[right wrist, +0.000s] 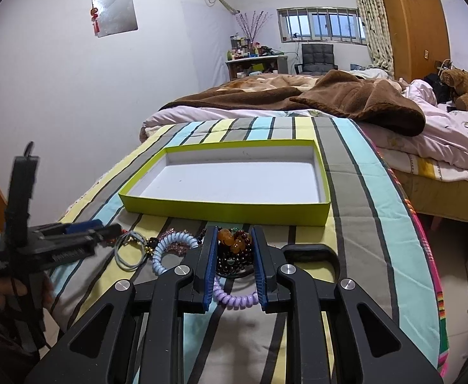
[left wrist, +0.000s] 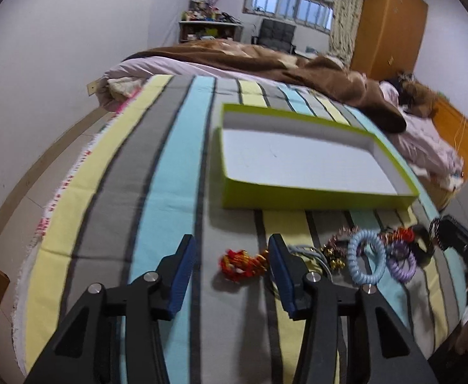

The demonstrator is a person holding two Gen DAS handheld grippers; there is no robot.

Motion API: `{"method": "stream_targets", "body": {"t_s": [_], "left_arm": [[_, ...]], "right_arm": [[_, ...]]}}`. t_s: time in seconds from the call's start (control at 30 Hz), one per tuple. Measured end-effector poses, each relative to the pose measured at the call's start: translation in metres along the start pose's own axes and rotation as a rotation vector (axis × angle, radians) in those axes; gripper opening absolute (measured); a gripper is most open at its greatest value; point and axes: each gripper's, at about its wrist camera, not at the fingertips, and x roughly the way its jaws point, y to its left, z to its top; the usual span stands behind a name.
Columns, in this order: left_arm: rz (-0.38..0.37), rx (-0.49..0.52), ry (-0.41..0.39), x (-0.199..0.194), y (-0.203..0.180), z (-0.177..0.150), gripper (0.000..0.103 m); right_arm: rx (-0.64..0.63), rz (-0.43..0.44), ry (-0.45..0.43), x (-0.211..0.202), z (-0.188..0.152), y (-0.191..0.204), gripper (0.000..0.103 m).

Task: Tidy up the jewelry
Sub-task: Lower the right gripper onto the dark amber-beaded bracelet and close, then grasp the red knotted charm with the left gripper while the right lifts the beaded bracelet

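With the green tray [right wrist: 224,212] lying empty on the striped cloth, the right tongs [right wrist: 234,249] are straddling, jaws apart, a beaded bracelet [right wrist: 234,246] in the jewelry pile, needing to close and lift, while the left tongs [left wrist: 230,265], also apart, are nearing a red-and-gold ornament [left wrist: 242,265].

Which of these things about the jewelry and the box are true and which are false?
1. The green box has jewelry inside it. False: it shows only its bare white bottom.
2. The right gripper has dark and amber beads between its fingers. True.
3. The red and gold bracelet lies in front of the left gripper. True.
4. The light blue coil hair tie is in the box. False: it lies on the striped cloth, outside the box.
5. A teddy bear sits on the bed. True.
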Motion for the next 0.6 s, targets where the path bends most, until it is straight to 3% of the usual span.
{"method": "stream_targets", "body": {"t_s": [0.1,0.23,0.37,0.6], "left_arm": [[0.032,0.034,0.034,0.005,0.001,-0.003,0.049],[-0.009,0.091,0.046,0.008,-0.010,-0.008,0.049],[0.033,0.135,0.064,0.019,-0.019,-0.006,0.049],[0.076,0.132,0.065,0.028,-0.020,0.003,0.050]], "right_arm": [[0.008,0.007,-0.001,0.002,0.001,-0.001,0.022],[0.008,0.012,0.001,0.004,0.002,0.000,0.022],[0.007,0.015,0.006,0.005,0.001,0.000,0.022],[0.009,0.013,0.008,0.007,0.003,-0.001,0.022]]}}
